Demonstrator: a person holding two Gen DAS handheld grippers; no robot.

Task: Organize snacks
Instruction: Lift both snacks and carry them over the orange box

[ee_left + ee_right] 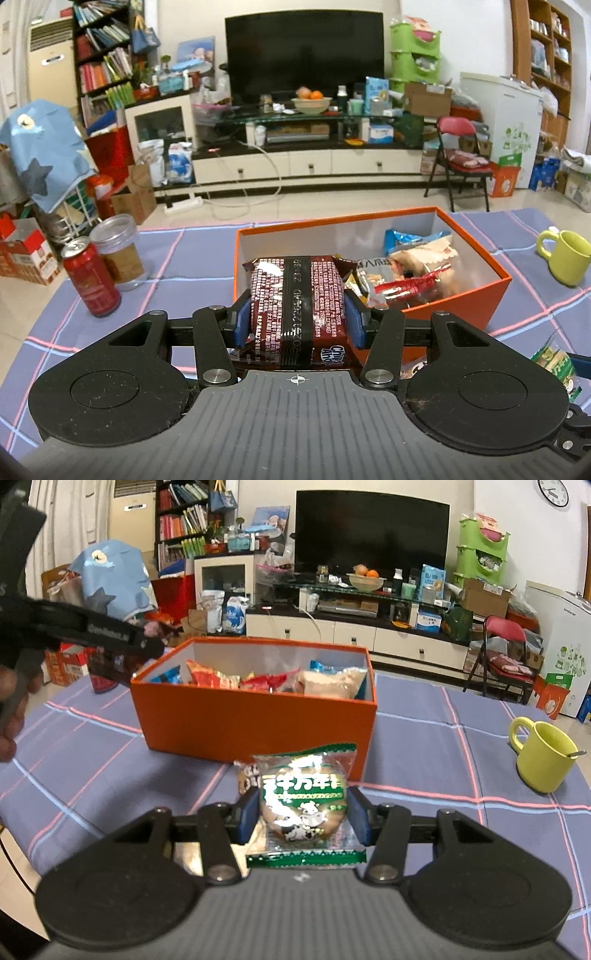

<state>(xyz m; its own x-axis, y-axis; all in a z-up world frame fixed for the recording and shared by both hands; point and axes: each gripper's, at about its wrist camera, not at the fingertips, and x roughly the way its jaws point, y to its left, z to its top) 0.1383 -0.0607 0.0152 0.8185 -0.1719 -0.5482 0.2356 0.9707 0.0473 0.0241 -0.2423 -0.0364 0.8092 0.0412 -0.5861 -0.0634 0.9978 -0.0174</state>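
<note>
Checked purple cloth covers the surface (424, 738); an orange box (255, 720) of snacks sits mid-surface; left tongs (297, 317) clamp a dark red biscuit pack (295, 295) at the box's near rim; right tongs (303, 818) grip a green-edged bun packet (303, 797) before the box; a yellow mug (543, 757) stands near the right edge.

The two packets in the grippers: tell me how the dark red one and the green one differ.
The dark red cookie packet is a long block covered in small print; the green-trimmed bun packet is clear, showing a round bun and a cartoon cow. The dark red cookie packet sits in the left gripper at the orange box rim; the green-trimmed bun packet, in the right gripper, sits short of the box. Both are clamped between blue pads.
</note>
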